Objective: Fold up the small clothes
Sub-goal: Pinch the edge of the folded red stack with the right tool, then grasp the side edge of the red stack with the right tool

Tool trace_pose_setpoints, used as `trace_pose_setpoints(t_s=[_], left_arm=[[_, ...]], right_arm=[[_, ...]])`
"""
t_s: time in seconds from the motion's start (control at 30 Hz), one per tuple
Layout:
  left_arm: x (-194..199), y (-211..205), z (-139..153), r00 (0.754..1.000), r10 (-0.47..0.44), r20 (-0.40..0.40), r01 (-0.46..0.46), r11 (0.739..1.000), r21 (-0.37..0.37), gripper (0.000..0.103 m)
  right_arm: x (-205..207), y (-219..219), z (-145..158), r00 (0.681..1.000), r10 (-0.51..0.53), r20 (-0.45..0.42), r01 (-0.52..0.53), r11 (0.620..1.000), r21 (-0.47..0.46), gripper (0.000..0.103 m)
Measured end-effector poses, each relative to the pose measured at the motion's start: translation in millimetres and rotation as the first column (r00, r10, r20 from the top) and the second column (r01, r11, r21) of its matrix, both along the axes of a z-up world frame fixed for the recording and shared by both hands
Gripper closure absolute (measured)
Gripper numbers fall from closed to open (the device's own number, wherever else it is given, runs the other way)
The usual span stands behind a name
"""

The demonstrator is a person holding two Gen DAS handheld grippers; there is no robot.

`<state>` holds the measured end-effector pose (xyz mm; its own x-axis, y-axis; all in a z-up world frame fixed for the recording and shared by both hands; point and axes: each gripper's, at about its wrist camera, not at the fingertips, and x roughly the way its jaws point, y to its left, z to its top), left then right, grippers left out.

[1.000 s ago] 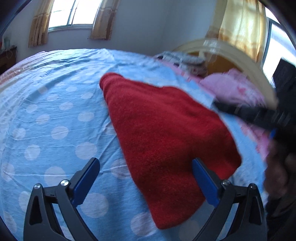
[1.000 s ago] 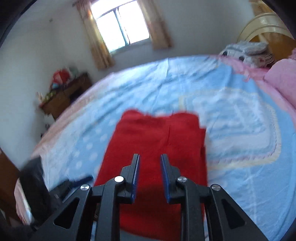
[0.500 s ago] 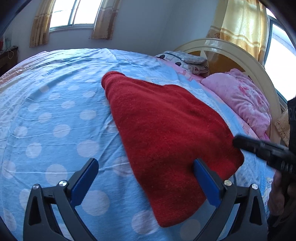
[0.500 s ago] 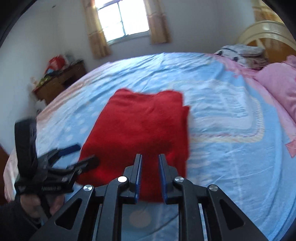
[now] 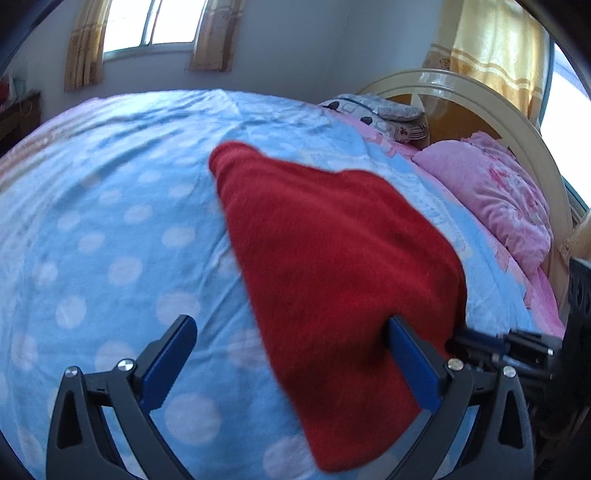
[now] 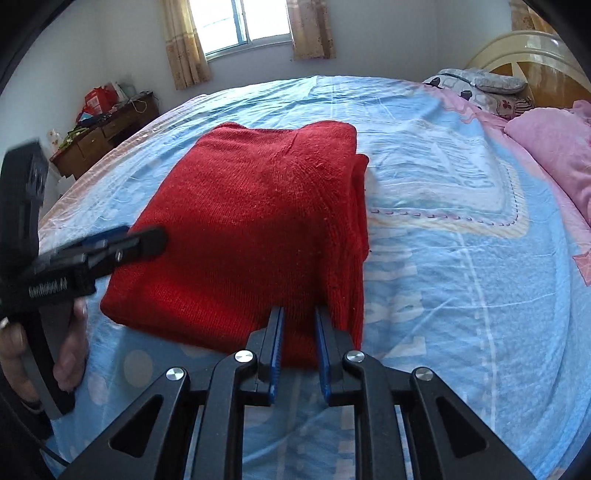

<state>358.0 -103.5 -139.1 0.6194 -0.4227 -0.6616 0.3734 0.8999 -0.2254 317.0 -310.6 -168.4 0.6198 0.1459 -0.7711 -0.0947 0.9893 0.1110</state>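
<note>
1. left wrist view: the left gripper is spread wide over the folded red knitted garment, which lies on the blue polka-dot bed sheet.
2. right wrist view: the right gripper has a narrow gap between its blue pads, right at the garment's near edge; whether it pinches the cloth, i cannot tell.

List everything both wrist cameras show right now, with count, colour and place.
Sweater: one, red knit, folded, lying on the bed's near side.
Bed sheet: one, light blue with white dots.
Quilt: one, pink, bunched at the headboard end.
Pillow: one, grey and white patterned, by the headboard.
Headboard: one, cream frame with wood panel.
Windows: two, with tan and yellow curtains.
Desk: one, brown wood, cluttered, far corner.
Left gripper: black, blue pads, jaws wide, astride the sweater's edge.
Right gripper: black, blue pads, jaws narrowly apart at the sweater's near edge.
</note>
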Motion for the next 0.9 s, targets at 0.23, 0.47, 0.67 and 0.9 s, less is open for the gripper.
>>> trace_pose_setpoints(t_s=[0.23, 0.47, 0.67, 0.9], left_arm=[[19.8, -14.5, -9.6, 1.0, 0.012, 0.001, -0.012, 0.997, 0.073, 0.0], [21.6, -9.6, -11.8, 1.0, 0.01, -0.027, -0.01, 1.0, 0.023, 0.0], [19.6, -10.3, -10.7, 1.0, 0.009, -0.01, -0.009, 0.999, 0.038, 0.0], [21.0, -7.2, -11.8, 1.0, 0.005, -0.017, -0.004, 1.0, 0.023, 0.0]], right_arm=[[-3.7, -2.0, 1.7, 0.999, 0.026, 0.029, -0.027, 0.999, 0.02, 0.085], [-5.3, -10.6, 18.8, 0.996, 0.036, 0.079, -0.04, 0.998, 0.045, 0.05], [19.6, -34.6, 41.5, 0.992, -0.03, 0.127, 0.011, 0.99, 0.143, 0.034], [71.3, -57.9, 35.8, 0.992, -0.112, 0.058, 0.092, 0.96, 0.266, 0.035]])
